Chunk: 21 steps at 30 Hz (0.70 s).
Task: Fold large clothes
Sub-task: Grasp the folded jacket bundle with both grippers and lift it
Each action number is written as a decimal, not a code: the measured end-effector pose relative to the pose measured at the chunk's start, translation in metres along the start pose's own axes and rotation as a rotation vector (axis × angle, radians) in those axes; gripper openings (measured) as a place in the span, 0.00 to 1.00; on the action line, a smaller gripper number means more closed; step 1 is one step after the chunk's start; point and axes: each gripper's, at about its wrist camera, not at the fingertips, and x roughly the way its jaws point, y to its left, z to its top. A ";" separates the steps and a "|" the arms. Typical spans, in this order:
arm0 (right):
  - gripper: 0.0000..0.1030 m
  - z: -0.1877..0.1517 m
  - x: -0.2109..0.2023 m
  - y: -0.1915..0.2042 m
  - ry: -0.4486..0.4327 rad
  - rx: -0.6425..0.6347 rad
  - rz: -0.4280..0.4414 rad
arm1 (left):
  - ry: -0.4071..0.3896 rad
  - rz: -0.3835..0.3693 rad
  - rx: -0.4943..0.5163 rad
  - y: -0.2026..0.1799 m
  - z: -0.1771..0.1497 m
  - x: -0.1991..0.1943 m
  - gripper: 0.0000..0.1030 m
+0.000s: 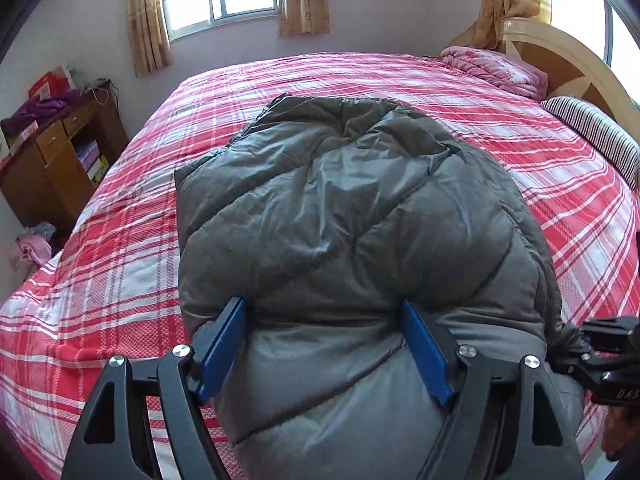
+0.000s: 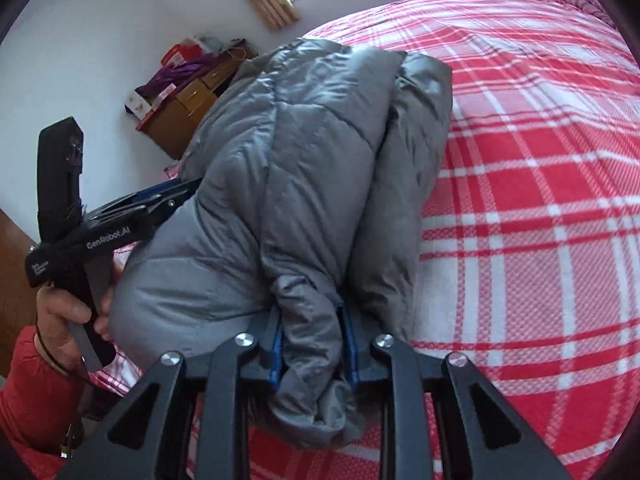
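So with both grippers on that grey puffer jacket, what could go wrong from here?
1. The right gripper pinches only a thin bunch of the jacket, which could slip out.
2. The left gripper straddles the puffy bulk with its jaws wide, so the fold may spring open onto the bedspread.

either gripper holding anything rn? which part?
Right gripper pinches a bunched edge of the grey puffer jacket. Left gripper straddles its bulk, wide; grip unclear.
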 end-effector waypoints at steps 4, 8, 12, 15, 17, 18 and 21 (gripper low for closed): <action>0.36 0.009 -0.015 0.010 0.019 -0.030 -0.027 | -0.057 -0.008 -0.098 0.031 0.001 -0.032 0.76; 1.00 0.040 -0.054 0.008 -0.106 0.022 -0.026 | -0.123 0.011 -0.298 0.081 0.011 -0.049 0.91; 1.00 0.076 -0.047 0.002 -0.161 0.009 -0.058 | -0.056 -0.030 -0.444 0.110 0.016 -0.018 0.91; 1.00 0.091 -0.012 -0.010 -0.092 0.027 -0.089 | 0.010 -0.068 -0.511 0.115 0.008 0.010 0.91; 1.00 0.095 0.008 -0.019 -0.065 0.039 -0.099 | 0.031 -0.101 -0.543 0.112 0.001 0.024 0.92; 1.00 0.096 0.015 -0.022 -0.057 0.045 -0.082 | 0.038 -0.119 -0.550 0.108 -0.004 0.028 0.92; 1.00 0.095 0.035 -0.035 -0.024 0.086 0.001 | 0.057 -0.170 -0.545 0.098 -0.012 0.040 0.95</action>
